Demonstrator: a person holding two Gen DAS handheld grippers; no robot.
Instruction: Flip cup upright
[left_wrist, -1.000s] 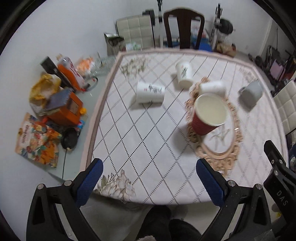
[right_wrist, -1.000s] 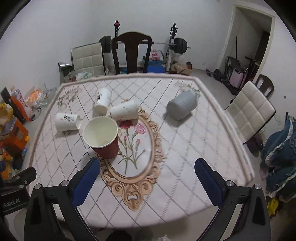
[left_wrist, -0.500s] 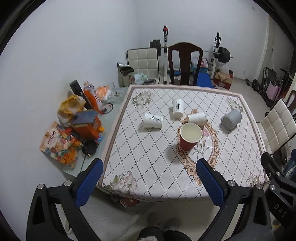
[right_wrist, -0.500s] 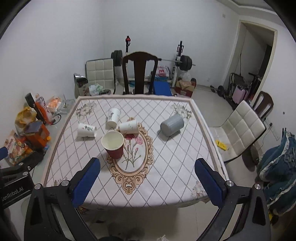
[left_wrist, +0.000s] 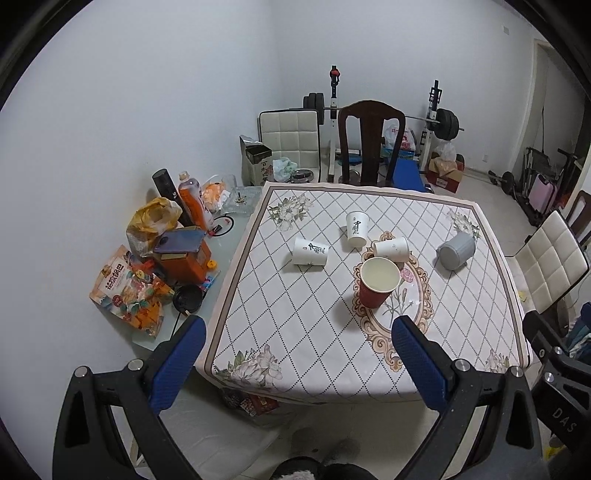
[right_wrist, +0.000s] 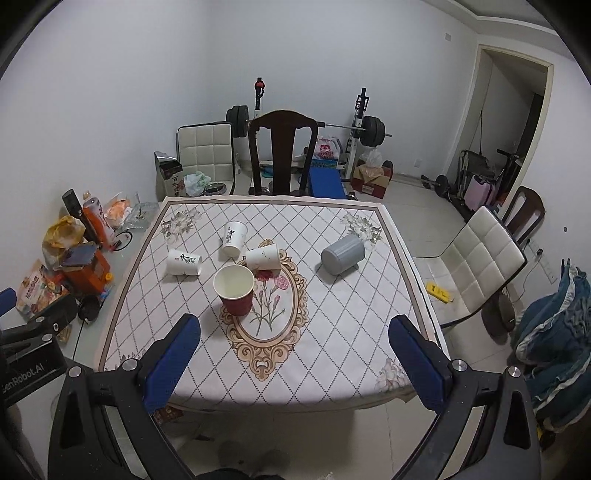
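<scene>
A red paper cup (left_wrist: 377, 286) (right_wrist: 235, 290) stands upright, mouth up, on the patterned tablecloth (left_wrist: 295, 317) (right_wrist: 351, 306). Three white paper cups lie on their sides behind it: one at the left (left_wrist: 310, 252) (right_wrist: 183, 262), one in the middle (left_wrist: 357, 229) (right_wrist: 233, 238), one on the right (left_wrist: 391, 249) (right_wrist: 263, 257). A grey cup (left_wrist: 455, 252) (right_wrist: 342, 254) lies on its side at the far right. My left gripper (left_wrist: 295, 363) and my right gripper (right_wrist: 294, 362) are both open and empty, held well back from the table's near edge.
A side table (left_wrist: 221, 258) left of the tablecloth carries bags, bottles and an orange box (left_wrist: 184, 258). A dark wooden chair (left_wrist: 369, 144) stands at the far edge, white chairs (right_wrist: 476, 266) at the right. Gym gear lines the back wall.
Both grippers have pulled back and up from the table, so the cups look smaller and farther. The red cup stands where it was; nothing else moved.
</scene>
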